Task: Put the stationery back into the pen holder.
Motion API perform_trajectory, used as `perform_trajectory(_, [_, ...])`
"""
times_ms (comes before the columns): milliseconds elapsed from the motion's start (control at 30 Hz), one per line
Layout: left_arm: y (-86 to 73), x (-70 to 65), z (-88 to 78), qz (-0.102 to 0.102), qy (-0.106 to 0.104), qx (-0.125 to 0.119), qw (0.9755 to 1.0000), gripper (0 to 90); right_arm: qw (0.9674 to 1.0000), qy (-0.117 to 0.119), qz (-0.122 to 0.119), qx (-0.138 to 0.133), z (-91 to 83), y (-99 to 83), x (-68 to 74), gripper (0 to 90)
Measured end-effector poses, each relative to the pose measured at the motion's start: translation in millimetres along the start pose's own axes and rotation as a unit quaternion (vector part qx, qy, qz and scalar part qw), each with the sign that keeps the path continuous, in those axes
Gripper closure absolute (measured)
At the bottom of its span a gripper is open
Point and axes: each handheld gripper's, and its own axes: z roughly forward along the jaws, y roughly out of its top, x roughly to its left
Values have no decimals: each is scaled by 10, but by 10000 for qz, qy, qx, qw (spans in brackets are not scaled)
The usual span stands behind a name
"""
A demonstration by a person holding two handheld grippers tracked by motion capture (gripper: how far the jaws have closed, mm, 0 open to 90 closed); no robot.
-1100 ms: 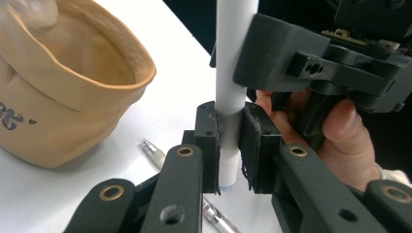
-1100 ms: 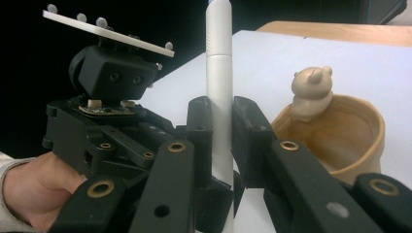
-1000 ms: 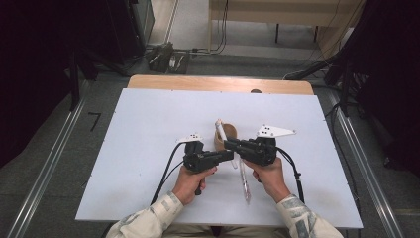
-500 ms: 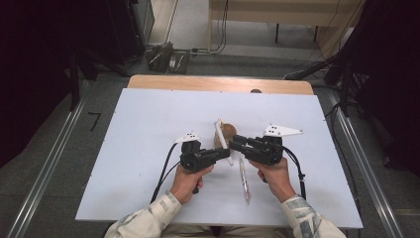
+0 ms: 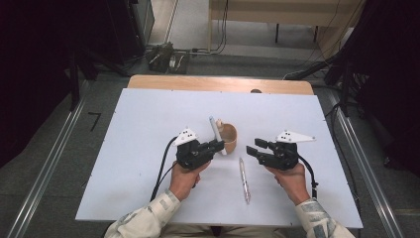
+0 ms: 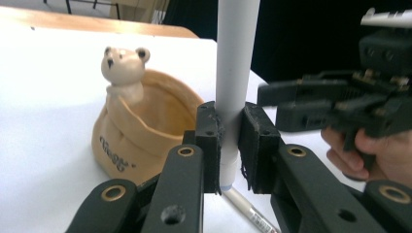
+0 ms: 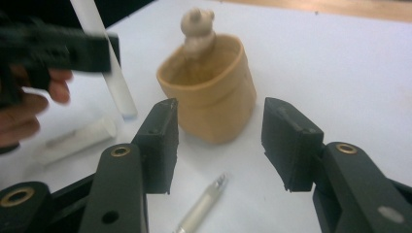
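High view: left gripper clamped on white tube, held upright just beside bear cup near table centre. Right gripper empty, jaws just opening, apart from cup. Pen flat between both hands, toward near edge.

Between our grippers: bear cup far, pen flat near. Held white tube leans beside cup. Table left, right, far: open.
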Motion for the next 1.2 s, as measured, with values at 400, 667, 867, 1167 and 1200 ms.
perform_trajectory(400, [128,55,61,163,437,-293,9985,801,9998,-54,37,177,35,-85,-9,440])
perform_trajectory(667, [160,72,180,443,683,-355,9961,801,9997,-73,50,221,53,-94,-9,427])
perform_trajectory(867, [145,54,300,726,833,-265,9935,799,9996,-83,71,268,68,-103,-10,416])
perform_trajectory(1167, [65,102,430,936,1008,-14,9905,794,9994,-73,95,323,87,-115,-24,416])
perform_trajectory(1200, [58,107,437,936,1013,23,9904,794,9994,-73,95,323,87,-115,-24,416])
